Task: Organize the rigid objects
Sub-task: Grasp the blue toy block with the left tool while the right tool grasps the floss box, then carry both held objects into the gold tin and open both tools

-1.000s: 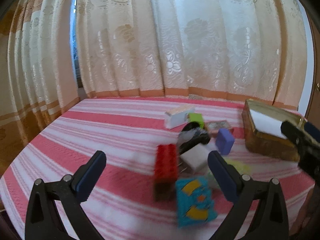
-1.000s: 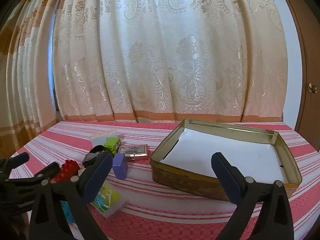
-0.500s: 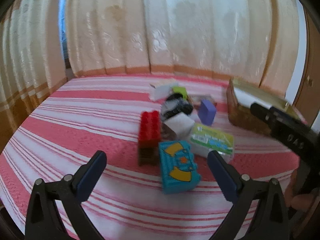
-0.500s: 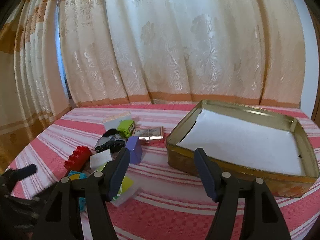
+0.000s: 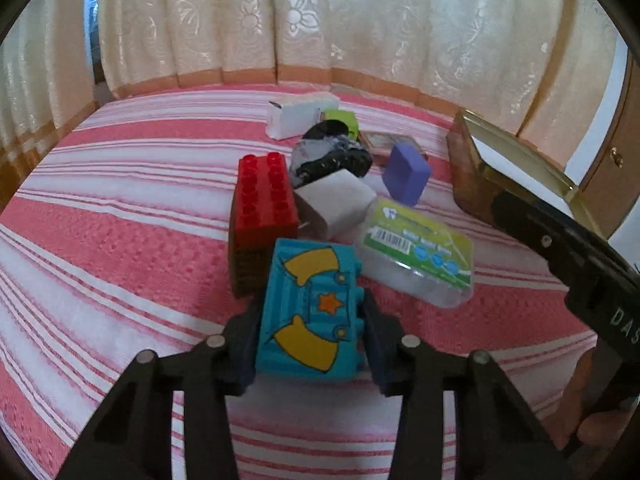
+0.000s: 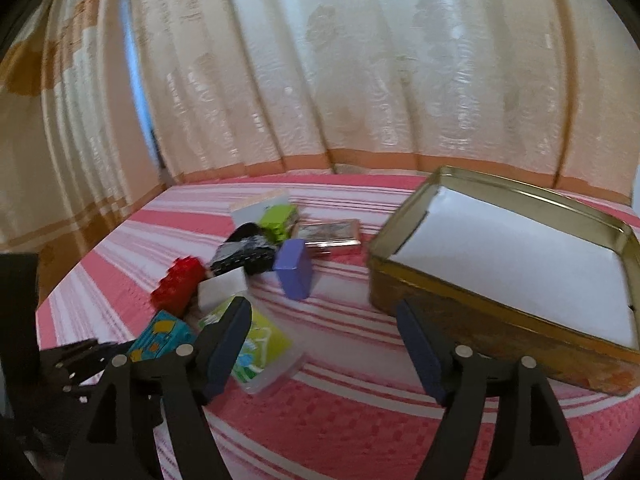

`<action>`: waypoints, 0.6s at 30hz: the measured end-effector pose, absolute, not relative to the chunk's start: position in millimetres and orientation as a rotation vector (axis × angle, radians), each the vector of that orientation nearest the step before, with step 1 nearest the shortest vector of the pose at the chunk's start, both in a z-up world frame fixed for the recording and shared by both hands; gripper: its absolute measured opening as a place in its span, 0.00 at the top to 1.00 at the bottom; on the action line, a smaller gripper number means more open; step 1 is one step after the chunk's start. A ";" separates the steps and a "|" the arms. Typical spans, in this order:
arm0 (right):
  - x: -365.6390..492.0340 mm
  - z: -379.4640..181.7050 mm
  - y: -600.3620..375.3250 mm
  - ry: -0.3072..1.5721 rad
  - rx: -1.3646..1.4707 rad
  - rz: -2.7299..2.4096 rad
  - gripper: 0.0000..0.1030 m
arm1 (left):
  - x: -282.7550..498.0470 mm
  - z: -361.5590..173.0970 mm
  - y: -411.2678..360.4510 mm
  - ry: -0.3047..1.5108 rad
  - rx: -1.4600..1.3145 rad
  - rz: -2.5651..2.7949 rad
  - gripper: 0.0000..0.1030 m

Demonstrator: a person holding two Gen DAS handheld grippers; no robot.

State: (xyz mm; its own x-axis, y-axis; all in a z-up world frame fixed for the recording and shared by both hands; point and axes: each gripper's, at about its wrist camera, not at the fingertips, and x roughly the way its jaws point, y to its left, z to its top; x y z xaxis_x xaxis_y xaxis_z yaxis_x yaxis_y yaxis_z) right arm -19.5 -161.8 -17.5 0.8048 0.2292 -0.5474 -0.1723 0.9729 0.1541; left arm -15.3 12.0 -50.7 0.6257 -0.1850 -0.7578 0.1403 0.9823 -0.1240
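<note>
Between the jaws of the left gripper (image 5: 310,340) a teal toy block (image 5: 310,312) with yellow shapes and an orange star is pinched, one pad pressed against each of its long sides; the jaws have just been closing on it. The block looks like hard moulded plastic, so it is judged light and stiff, with smooth and possibly slippery faces. A hold low on the flat side walls, as here, is judged sound, since the studs and printed top give the pads nothing flat.

Just beyond the left jaws, touching the block's far left corner, a red studded brick (image 5: 264,204) is seen, equally rigid. To the right of the jaws lies a clear plastic case with a green label (image 5: 416,252), probably thin-walled and better taken across its narrow width.

The jaws of the right gripper (image 6: 324,344) are spread, having just been opening a little, with nothing between them; the same case (image 6: 260,344) lies partly behind their left finger.

Further ahead a white box (image 5: 334,204), a black bundle (image 5: 330,156) and a purple block (image 5: 406,174) are clustered. Right of the right jaws the open gold tin (image 6: 400,232), lined in white, is judged the destination, well apart from the held block.
</note>
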 end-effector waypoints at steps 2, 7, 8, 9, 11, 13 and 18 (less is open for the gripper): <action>-17.3 -19.0 -159.4 0.615 0.090 0.242 0.25 | -16.3 -50.4 15.6 0.875 -0.051 -0.210 0.58; -4.8 -28.7 -153.8 0.705 0.090 0.335 0.24 | -23.7 -44.4 40.5 0.861 -0.119 -0.256 0.60; -2.8 -30.8 -151.2 0.720 0.085 0.352 0.25 | -26.1 -41.8 45.1 0.854 -0.124 -0.261 0.60; -0.5 -32.5 -148.2 0.734 0.076 0.366 0.25 | -27.9 -39.5 48.4 0.847 -0.123 -0.260 0.60; 4.3 -35.2 -141.1 0.760 0.057 0.389 0.25 | -32.7 -35.4 53.2 0.830 -0.116 -0.266 0.60; 10.4 -38.1 -133.0 0.789 0.019 0.406 0.25 | -36.6 -33.1 55.3 0.820 -0.097 -0.267 0.60; 20.9 -43.2 -116.1 0.840 -0.070 0.464 0.20 | -47.1 -32.2 64.8 0.813 -0.079 -0.265 0.60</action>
State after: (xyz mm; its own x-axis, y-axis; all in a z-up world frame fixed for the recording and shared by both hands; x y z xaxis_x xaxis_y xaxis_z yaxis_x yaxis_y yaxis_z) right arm 20.9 -116.1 -43.2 0.5740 0.3684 -0.7313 -0.4227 0.8982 0.1207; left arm -47.1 64.8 -32.2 0.6562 -0.2635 -0.7071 0.2030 0.9641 -0.1709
